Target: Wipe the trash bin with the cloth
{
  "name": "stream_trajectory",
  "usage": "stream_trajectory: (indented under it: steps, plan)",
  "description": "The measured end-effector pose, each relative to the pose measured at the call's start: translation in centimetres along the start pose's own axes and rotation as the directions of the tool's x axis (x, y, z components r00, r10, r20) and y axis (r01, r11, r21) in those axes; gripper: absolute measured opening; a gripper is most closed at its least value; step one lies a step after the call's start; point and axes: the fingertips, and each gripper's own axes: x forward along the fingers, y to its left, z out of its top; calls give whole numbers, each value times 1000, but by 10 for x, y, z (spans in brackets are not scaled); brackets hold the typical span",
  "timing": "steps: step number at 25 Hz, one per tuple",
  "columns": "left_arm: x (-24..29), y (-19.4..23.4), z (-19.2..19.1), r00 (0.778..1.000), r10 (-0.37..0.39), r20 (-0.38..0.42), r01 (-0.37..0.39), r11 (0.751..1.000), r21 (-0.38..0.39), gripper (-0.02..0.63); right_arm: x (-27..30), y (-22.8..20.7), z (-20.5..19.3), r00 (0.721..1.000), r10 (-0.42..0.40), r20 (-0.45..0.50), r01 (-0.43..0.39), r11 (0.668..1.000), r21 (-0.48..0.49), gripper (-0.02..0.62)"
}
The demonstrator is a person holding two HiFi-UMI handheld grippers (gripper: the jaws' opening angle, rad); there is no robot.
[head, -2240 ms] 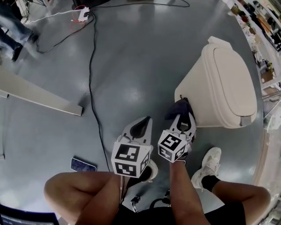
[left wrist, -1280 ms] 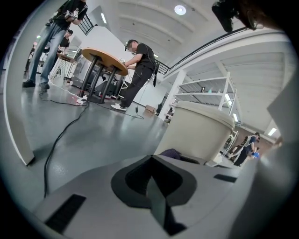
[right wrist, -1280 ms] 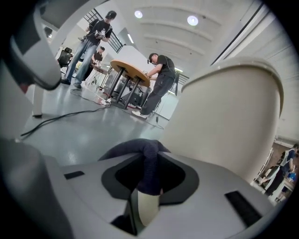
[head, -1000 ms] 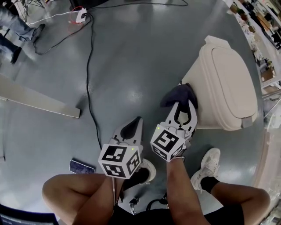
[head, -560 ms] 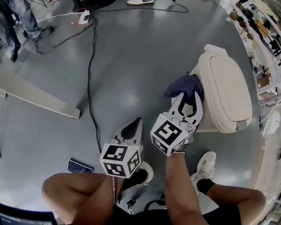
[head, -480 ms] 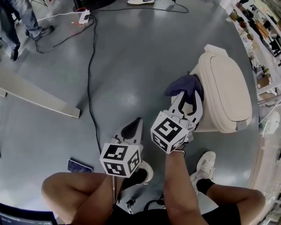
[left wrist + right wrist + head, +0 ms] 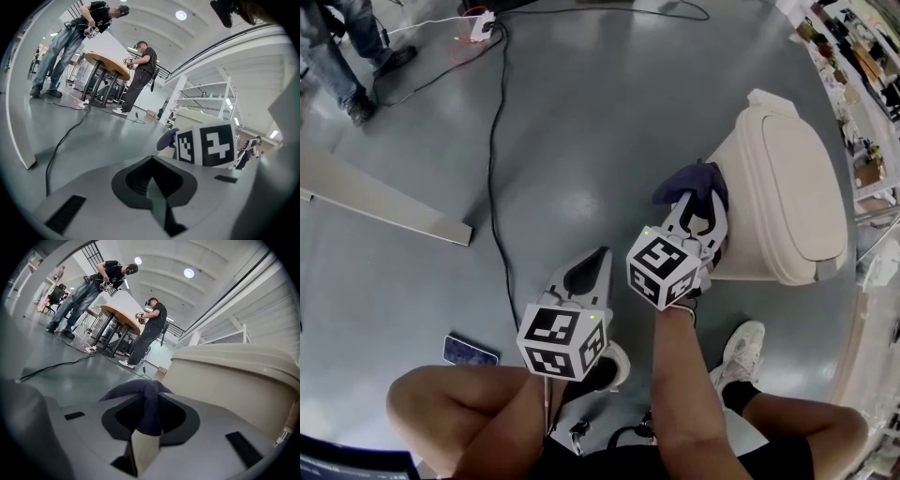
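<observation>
The beige lidded trash bin stands on the grey floor at the right of the head view. A dark navy cloth is pressed against its left side wall, near the top. My right gripper is shut on that cloth. In the right gripper view the cloth bunches between the jaws, with the bin close on the right. My left gripper hangs lower left, apart from the bin, shut with nothing in it. In the left gripper view the left gripper shows closed jaws and the cloth beyond.
A black cable runs across the floor at left. A pale plank lies further left, and a phone lies near my knee. A person stands at top left. A shelf edge with clutter is behind the bin.
My right gripper has carried the cloth up the bin's side wall, from near the base to near the lid. The left gripper has barely moved.
</observation>
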Motion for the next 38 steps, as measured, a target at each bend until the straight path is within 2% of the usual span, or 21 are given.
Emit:
stream_trajectory:
  steps: [8, 14, 22, 25, 31, 36, 38]
  plan:
    - [4, 1, -3, 1000, 6, -11, -5, 1000, 9, 0, 7, 25, -53, 992, 47, -116, -45, 999, 20, 87]
    - [4, 2, -7, 1000, 7, -18, -7, 1000, 5, 0, 16, 46, -96, 975, 95, -201, -92, 995, 26, 87]
    - [11, -4, -8, 1000, 3, -30, -2, 1000, 22, 0, 22, 67, -132, 949, 151, -276, -152, 988, 20, 87]
    - [11, 2, -5, 999, 22, -25, -22, 1000, 13, 0, 15, 68, -125, 950, 176, -257, -172, 984, 36, 87]
    - [8, 3, 14, 999, 50, 9, -50, 999, 13, 0, -15, 52, -89, 964, 213, -161, -207, 977, 53, 87]
    - [1, -4, 30, 996, 75, 50, -75, 997, 6, 0, -59, 35, -57, 954, 289, -76, -276, 951, 142, 86]
    - [-3, -13, 32, 995, 76, 58, -77, 997, 19, 0, -77, 28, -44, 944, 328, -42, -315, 930, 187, 87]
